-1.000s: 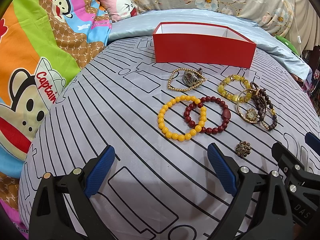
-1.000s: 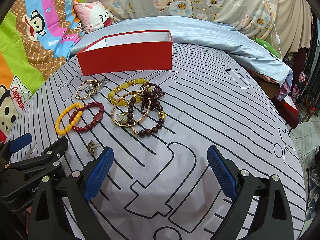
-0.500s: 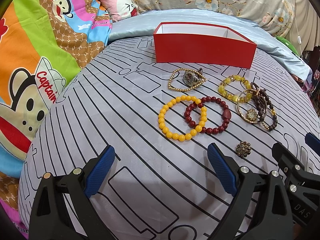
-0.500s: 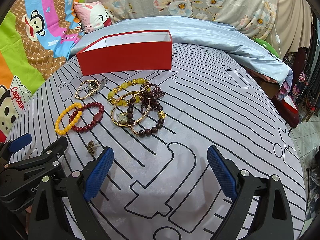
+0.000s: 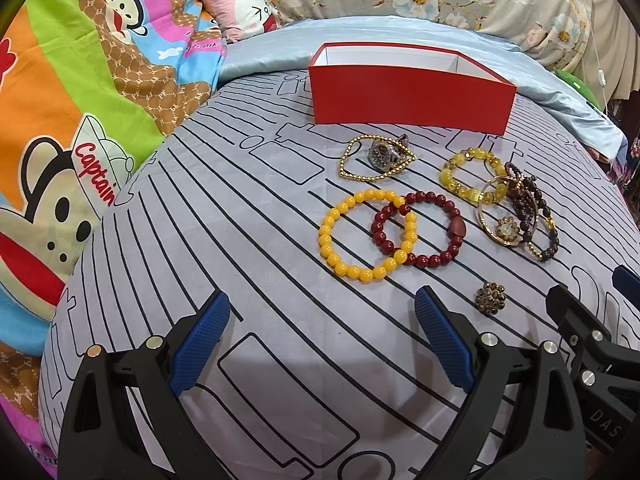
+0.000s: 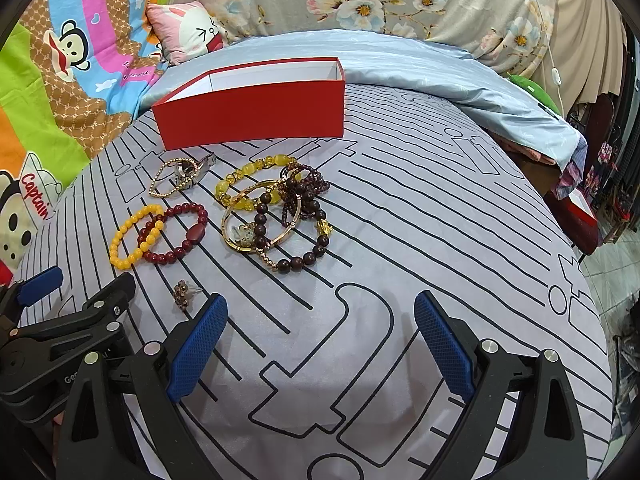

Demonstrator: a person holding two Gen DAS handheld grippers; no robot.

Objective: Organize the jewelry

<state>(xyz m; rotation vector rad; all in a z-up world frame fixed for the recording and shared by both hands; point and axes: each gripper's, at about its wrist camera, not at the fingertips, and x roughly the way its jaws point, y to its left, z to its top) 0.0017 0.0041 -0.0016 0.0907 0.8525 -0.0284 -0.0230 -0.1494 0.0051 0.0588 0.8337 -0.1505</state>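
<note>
1. Nothing has moved since the earlier frames: both tools and every piece of jewelry lie where they did a second ago.
2. Left hand-held gripper (image 5: 322, 336) hovers low over the grey line-patterned bed sheet (image 5: 248, 200), its blue fingers spread wide with nothing between them.
3. Right hand-held gripper (image 6: 320, 336) is likewise released and empty, just beside the left one, which shows at the left edge of its view.
4. An open red box (image 5: 412, 100) with a white inside stands at the far side of the sheet; what its floor holds is hidden.
5. In front of the box, a gold bead chain (image 5: 352, 172) lies in a heart shape around a watch (image 5: 382, 154).
6. Nearer, a yellow bead bracelet (image 5: 332, 252) and a dark red bead bracelet (image 5: 452, 236) overlap each other.
7. To their right, a translucent yellow bracelet (image 5: 452, 172), a gold bangle (image 5: 486, 220) and brown bead strands (image 5: 538, 208) lie tangled in one heap.
8. A small brown flower-shaped earring (image 5: 489, 303) lies apart, closest to the left gripper's right finger.
9. A cartoon monkey quilt (image 5: 80, 120) and a pink pillow (image 5: 240, 12) border the sheet.
</note>
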